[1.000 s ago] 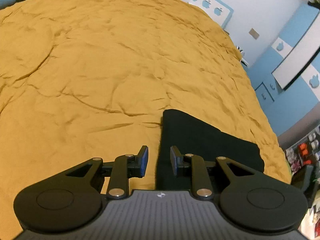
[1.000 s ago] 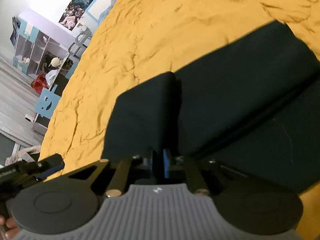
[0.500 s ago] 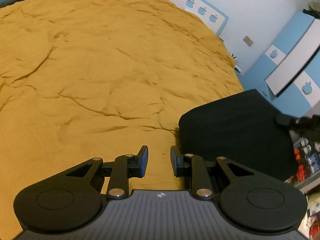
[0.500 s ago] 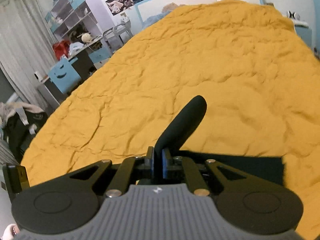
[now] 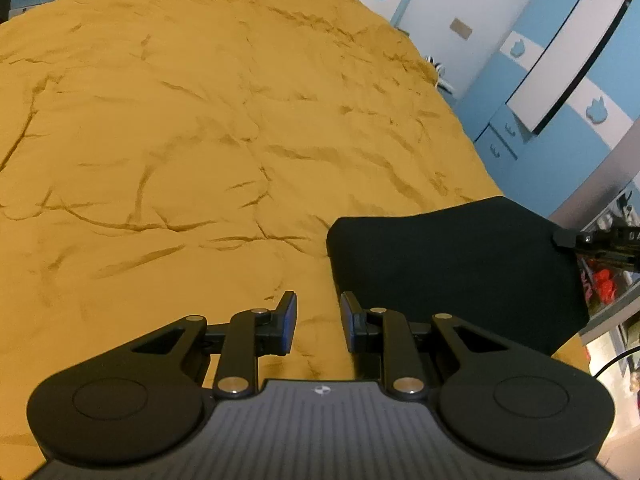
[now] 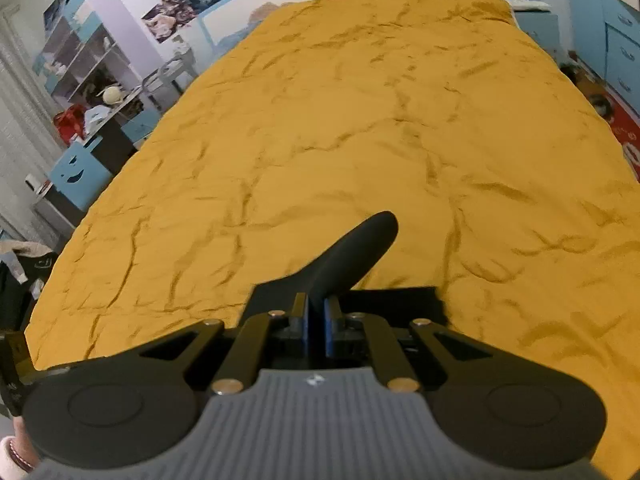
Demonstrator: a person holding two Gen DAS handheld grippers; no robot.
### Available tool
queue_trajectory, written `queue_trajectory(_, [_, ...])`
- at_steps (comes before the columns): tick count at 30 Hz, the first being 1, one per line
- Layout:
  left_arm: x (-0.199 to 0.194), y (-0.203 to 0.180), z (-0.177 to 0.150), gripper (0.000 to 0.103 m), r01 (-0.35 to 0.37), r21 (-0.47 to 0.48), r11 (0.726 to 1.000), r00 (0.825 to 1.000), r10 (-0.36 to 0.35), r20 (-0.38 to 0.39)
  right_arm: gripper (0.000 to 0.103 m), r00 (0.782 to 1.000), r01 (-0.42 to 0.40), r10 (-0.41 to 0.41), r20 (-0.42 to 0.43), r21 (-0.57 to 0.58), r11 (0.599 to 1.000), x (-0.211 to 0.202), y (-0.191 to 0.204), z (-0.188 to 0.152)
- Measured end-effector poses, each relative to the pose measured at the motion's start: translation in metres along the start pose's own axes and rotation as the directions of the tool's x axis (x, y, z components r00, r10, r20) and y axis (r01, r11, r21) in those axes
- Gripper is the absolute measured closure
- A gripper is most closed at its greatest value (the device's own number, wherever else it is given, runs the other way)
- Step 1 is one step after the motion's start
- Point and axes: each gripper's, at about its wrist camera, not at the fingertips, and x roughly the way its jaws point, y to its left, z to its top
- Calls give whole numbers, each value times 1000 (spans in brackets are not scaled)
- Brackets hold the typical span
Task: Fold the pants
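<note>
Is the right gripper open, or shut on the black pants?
Shut on the pants: the right gripper pinches a raised fold of the dark cloth.

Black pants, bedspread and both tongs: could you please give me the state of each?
Black fabric pants: folded, one edge lifted off the bed.
Mustard-yellow bedspread: wrinkled, spread flat.
Left tongs: open, empty.
Right tongs: shut on the pants.

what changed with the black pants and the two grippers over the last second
The right gripper, shut on a fold of the black pants, has lifted that edge off the mustard bedspread, so the cloth now hangs raised instead of lying flat. In the left wrist view the pants have slid from straight ahead to the right. The left gripper stayed open and empty.
</note>
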Motion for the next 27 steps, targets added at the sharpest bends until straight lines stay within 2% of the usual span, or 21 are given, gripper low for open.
queue_trajectory(3, [12,-6,0,77,-11,14,1000,1000,12,-26,101,996,62,-58,-67,69,996,32,-36,-16])
queue_trajectory(6, [19,-12,-1,77,-23,44,999,999,25,-44,101,994,70,-57,-96,133,989,49,-63,-30])
queue_trajectory(9, [26,-12,1,77,-35,46,998,998,38,-58,101,998,16,-5,-63,169,986,39,-69,-32])
queue_trajectory(11, [29,-13,2,77,-34,45,998,998,36,-58,101,999,-8,15,-41,152,988,27,-61,-31])
queue_trajectory(13, [32,-16,1,77,-26,48,998,998,29,-63,101,998,32,-26,-51,126,992,27,-60,-33])
queue_trajectory(15, [38,-21,0,77,-17,56,998,997,22,-78,101,993,88,-77,-94,129,988,43,-67,-40])
queue_trajectory(16, [41,-23,-2,77,-12,57,998,996,17,-84,101,991,91,-78,-105,133,987,54,-71,-43])
queue_trajectory(18, [45,-28,-6,77,0,59,998,996,5,-92,99,994,69,-53,-94,183,981,57,-82,-51])
queue_trajectory(20, [46,-33,-11,77,12,65,998,995,-5,-101,93,999,13,-1,-51,244,970,48,-90,-56])
queue_trajectory(22, [45,-35,-15,77,20,63,998,995,-13,-102,77,999,-21,29,-27,272,962,36,-94,-63])
queue_trajectory(27, [42,-29,-20,77,51,-13,999,994,-52,-100,77,995,-78,93,-30,336,938,21,-100,-85])
